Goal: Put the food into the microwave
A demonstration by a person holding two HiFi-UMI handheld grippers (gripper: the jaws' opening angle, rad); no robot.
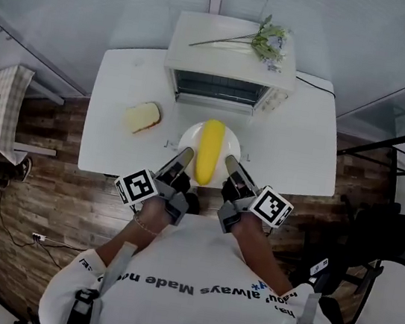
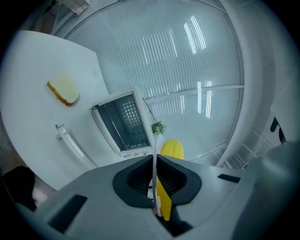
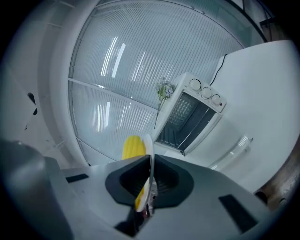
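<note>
Both of my grippers are clamped on the same white plate (image 1: 190, 136), one on each side. My left gripper (image 1: 181, 157) has its jaws drawn in tight on the plate's left rim. My right gripper (image 1: 231, 166) pinches the right rim the same way, and in each gripper view only the thin edge of the plate stands between the dark pads. A yellow cob of corn (image 1: 209, 151) lies lengthwise along the middle of the plate, between the two grippers.

The plate is at the near edge of the white table (image 1: 287, 151), just in front of the microwave (image 1: 230, 52). Its door (image 2: 70, 140) is folded down toward me and the dark inside is open to view. I cannot tell whether the plate rests on the lowered door or is held above it.

Off to the left, well apart from the plate, a slice of bread (image 1: 143, 117) lies on the table. On the microwave's top, a sprig of flowers (image 1: 269, 41) lies across the right side. Three knobs (image 3: 205, 93) sit in a row on the front panel.
</note>
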